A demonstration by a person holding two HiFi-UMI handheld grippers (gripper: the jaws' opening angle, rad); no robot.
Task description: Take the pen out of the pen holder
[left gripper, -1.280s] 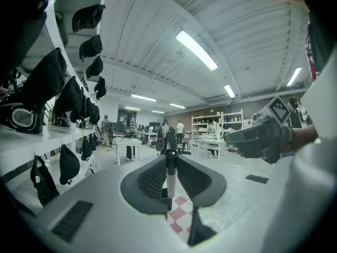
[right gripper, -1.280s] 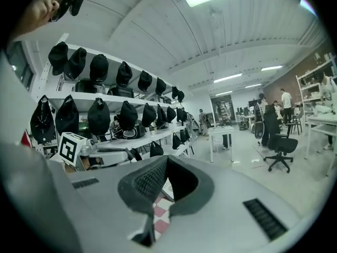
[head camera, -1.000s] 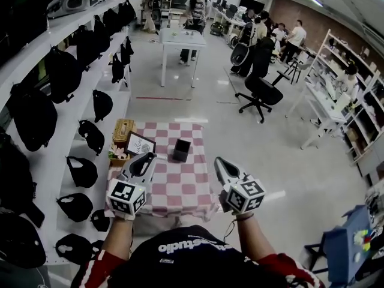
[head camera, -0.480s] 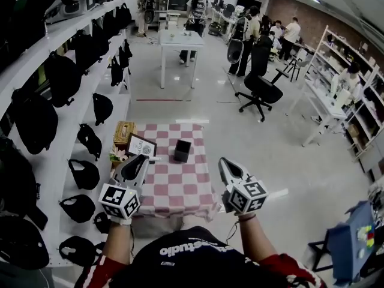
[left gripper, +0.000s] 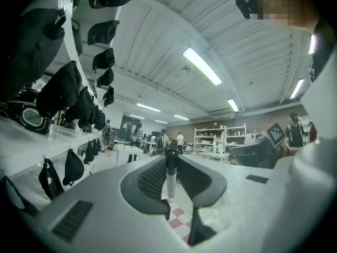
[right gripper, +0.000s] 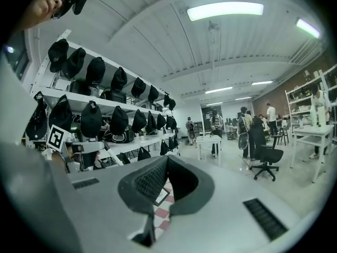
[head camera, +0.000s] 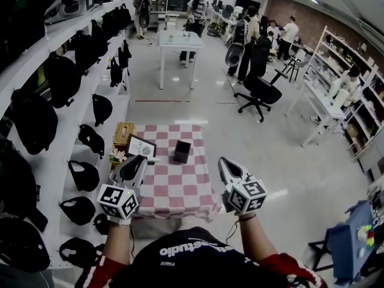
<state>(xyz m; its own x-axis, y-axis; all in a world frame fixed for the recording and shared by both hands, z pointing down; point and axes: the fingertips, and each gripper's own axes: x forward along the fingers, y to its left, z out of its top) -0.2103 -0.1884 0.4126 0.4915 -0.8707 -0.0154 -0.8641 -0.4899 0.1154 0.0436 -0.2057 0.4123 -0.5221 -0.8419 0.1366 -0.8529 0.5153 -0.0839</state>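
Note:
In the left gripper view a pen (left gripper: 169,179) with a white barrel and a dark cap stands upright between the jaws of my left gripper (left gripper: 169,159), which is shut on it. From the head view, that gripper (head camera: 139,161) hovers over the left edge of the checkered table (head camera: 180,188), and the pen (head camera: 152,159) pokes out at its tip. The black pen holder (head camera: 182,150) stands further back on the table, apart from both grippers. My right gripper (head camera: 223,162) hangs at the table's right side; its jaws (right gripper: 165,159) meet at the tips with nothing between them.
A framed picture (head camera: 140,146) and a wicker box (head camera: 123,132) sit at the table's back left. Shelves of black bags and caps (head camera: 90,138) run along the left. Behind the table stand a white table (head camera: 178,41), an office chair (head camera: 259,92) and several people.
My left gripper has drifted a little left and back toward me, still holding the pen. The right gripper has hardly moved.

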